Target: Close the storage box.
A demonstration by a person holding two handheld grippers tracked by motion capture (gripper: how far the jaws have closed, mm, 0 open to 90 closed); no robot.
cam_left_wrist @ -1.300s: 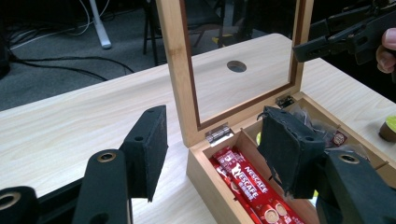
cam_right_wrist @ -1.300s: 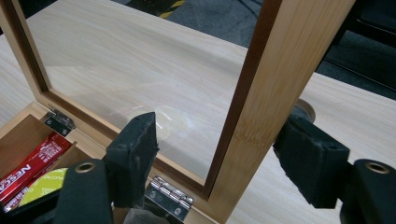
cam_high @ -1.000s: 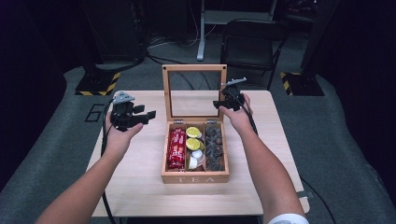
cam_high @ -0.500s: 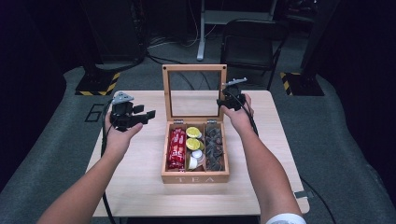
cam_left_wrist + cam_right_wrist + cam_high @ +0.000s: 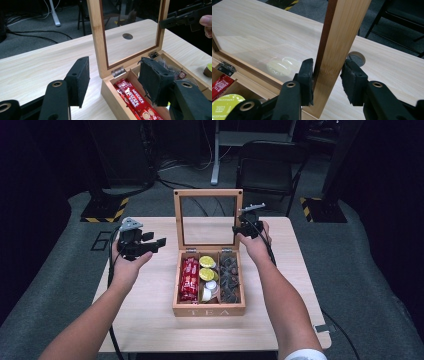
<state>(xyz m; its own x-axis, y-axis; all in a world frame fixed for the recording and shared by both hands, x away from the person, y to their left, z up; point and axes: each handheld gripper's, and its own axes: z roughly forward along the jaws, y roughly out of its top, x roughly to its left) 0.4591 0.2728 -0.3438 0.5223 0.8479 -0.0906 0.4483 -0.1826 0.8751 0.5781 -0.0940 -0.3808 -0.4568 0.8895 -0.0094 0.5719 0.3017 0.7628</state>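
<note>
lid (image 5: 208, 193): pale smooth wood, glass pane | table (image 5: 150, 310): matt light wood | hinges (image 5: 118, 72): metal

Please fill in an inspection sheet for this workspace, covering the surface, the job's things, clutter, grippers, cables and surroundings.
Surface: light wooden table, round cable hole behind the box.
Job's things: wooden tea box open, its glass-paned lid upright; red sachets, yellow-lidded capsules and dark packets in three compartments.
Clutter: nothing seen.
Grippers: right gripper has just been closing, pads on the lid's right frame edge; left gripper open, nothing between its jaws, held left of the box.
Cables: black cable trails from the left gripper; loose leads on the floor.
Surroundings: grey floor, black chair, hazard-striped stand bases.
</note>
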